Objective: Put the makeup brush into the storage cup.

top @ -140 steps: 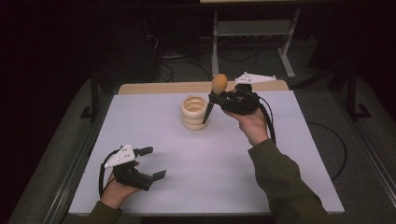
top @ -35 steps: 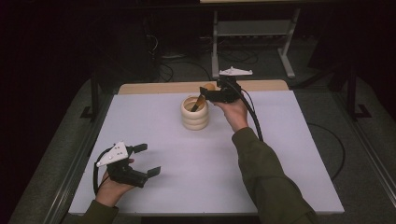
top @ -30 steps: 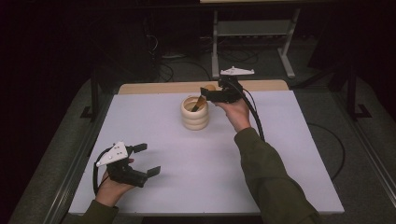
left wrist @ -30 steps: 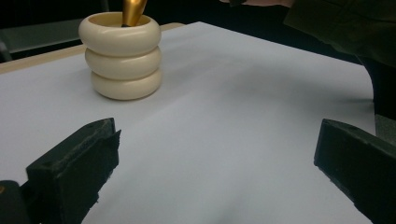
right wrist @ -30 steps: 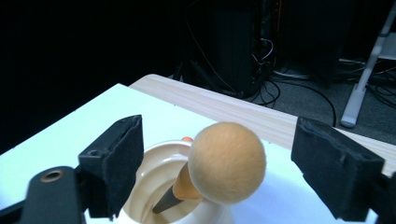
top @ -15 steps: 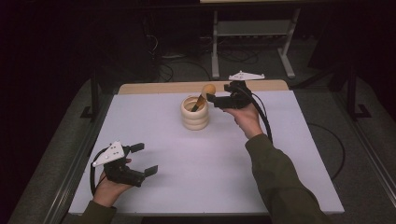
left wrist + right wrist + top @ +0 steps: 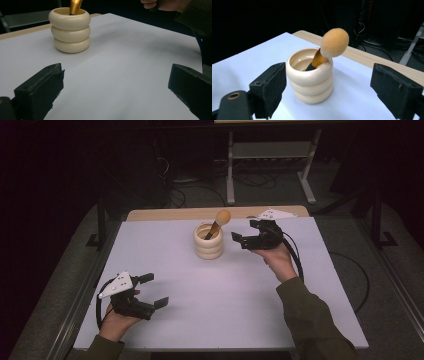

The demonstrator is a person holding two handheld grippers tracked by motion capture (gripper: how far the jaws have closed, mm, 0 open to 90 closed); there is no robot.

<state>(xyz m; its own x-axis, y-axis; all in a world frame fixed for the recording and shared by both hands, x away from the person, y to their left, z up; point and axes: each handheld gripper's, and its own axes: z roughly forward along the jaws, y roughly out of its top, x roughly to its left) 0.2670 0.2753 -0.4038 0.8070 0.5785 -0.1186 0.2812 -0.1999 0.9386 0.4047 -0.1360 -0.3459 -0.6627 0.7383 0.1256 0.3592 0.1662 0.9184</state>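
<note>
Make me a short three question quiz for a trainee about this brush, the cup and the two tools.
1. True or false: the brush lies flat on the table.
2. Where does the brush lean? A) on the cup's rim B) on the right tool
3. Which tool is nearer the cup?

Key:
1. False; it stands in the cup.
2. A
3. The right tool, open beside it; the left tool is open at the near edge.

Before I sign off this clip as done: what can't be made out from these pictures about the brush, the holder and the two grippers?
- Brush: its lower handle end is hidden inside the holder in the right gripper view.
- Brush head: cut off by the top edge in the left gripper view.
- Holder's bottom: hidden by its wall in the high view.
- Left gripper and right gripper: pad faces too small in the high view.
</note>
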